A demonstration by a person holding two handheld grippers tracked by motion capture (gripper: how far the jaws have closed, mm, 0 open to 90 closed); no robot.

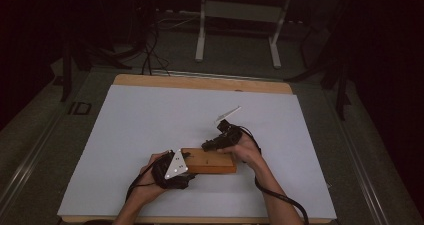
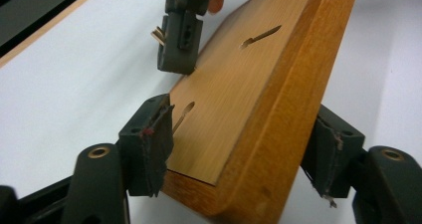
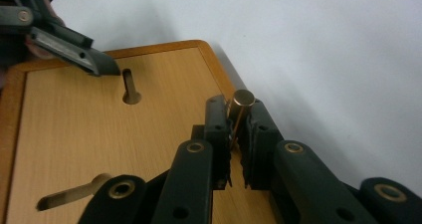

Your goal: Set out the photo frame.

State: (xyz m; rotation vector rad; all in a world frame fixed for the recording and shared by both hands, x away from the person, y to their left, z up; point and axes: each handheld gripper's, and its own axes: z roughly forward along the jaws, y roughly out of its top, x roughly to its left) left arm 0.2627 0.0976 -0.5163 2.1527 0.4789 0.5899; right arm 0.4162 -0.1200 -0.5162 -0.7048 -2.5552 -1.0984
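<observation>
Pin [image 3: 242, 100] pinched over slotted block [image 1: 210, 161]

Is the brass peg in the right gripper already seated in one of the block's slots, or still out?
Out. The brass peg is pinched between the right gripper fingers over the wooden block, near its edge; both visible slots are empty.

Wooden board [image 1: 212, 160] honey-orange, fine grain; peg [image 3: 242, 100] brass-gold; fingers [image 3: 217, 129] black; surface [image 1: 150, 120] pale white, wood-toned far edge.

Dim, dark beyond table [image 1: 150, 115]; white surface brightest. Soft shadows in gripper views; near jaws slightly blurred.
</observation>
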